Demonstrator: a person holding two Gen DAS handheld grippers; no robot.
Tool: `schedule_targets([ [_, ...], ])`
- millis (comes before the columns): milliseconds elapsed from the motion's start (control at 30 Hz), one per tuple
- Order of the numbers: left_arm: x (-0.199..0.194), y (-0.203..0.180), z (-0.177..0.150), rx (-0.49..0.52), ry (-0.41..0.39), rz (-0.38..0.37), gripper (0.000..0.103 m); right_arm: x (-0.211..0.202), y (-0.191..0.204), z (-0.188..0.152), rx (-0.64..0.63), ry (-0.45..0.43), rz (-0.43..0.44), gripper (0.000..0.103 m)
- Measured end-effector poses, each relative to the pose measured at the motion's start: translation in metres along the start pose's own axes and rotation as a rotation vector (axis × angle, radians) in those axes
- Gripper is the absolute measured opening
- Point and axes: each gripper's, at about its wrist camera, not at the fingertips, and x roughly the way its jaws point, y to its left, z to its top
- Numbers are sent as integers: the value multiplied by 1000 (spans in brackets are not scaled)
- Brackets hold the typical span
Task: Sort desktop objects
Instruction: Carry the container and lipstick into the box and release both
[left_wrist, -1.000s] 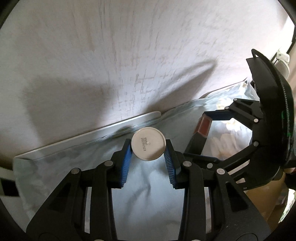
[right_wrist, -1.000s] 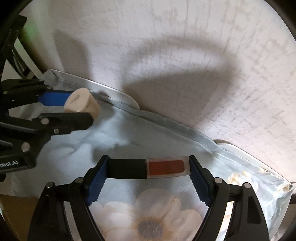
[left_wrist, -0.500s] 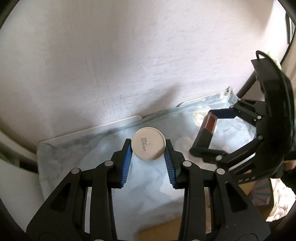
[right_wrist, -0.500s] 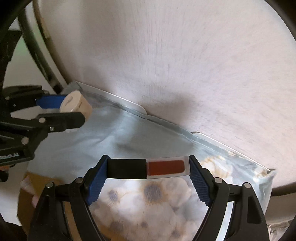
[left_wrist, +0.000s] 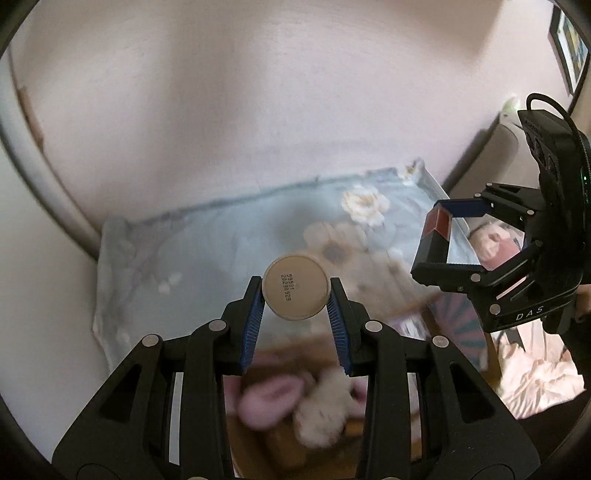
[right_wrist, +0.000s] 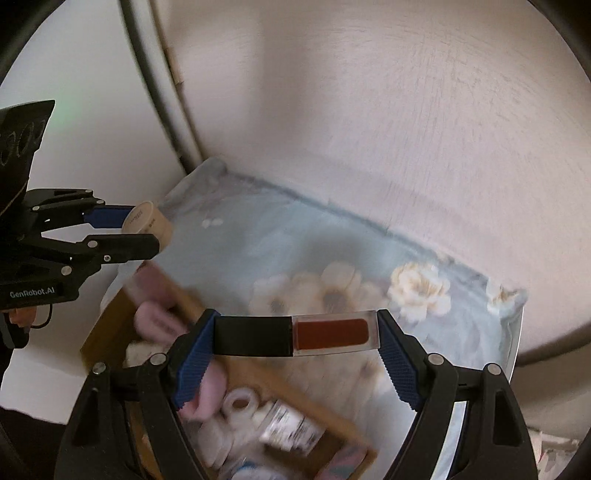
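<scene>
Jar and lip-gloss tube held above box

Jar (left_wrist: 295, 287), round and beige, base toward camera, is clamped in my left gripper (left_wrist: 295, 295). Lip-gloss tube (right_wrist: 297, 336), black cap, red fill, is gripped endwise in my right gripper (right_wrist: 297, 338). Both hang over the floral cloth (right_wrist: 280, 251) and wooden box (right_wrist: 325, 413).

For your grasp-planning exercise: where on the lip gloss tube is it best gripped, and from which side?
Grip the lip gloss tube end to end, as the right gripper does: one pad on the black cap's end, the other on the clear base. It lies crosswise, so both flat ends face the fingers.
</scene>
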Motion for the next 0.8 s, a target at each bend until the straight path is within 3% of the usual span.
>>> schedule_targets([
  [133,5,-13,-33,-40,56,-19,31,-15,19,-30,14,11,6,80],
  [267,39,-28,-61,-105,105,-56,31,-12,37,-64,85,30,4,80],
  [400,50,-42,-80,-90,115,-41,31,-19,44,-87,171,56,-3,80],
  [800,77,-58,-84,-2,126,12,31,-5,48,-92,245,74,-21,80],
])
